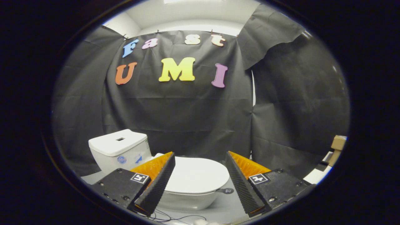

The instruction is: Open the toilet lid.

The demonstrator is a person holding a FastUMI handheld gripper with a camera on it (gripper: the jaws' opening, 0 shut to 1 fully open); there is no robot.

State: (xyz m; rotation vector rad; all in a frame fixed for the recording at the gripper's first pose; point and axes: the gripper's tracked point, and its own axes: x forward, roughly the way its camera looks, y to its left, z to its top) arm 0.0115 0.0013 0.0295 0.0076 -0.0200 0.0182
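While closed, toilet lid (195,175) between (spread) fingers (159,179).

A pale grey floor (225,206) carries a small white toilet (184,193), whose lid (197,176) lies shut and whose tank (120,150) rises at its far left against the black cloth wall. Thin dark cables (175,217) trail over the floor just in front of the toilet. Well off to the toilet's right, a cardboard box (337,145) sits by the wall.
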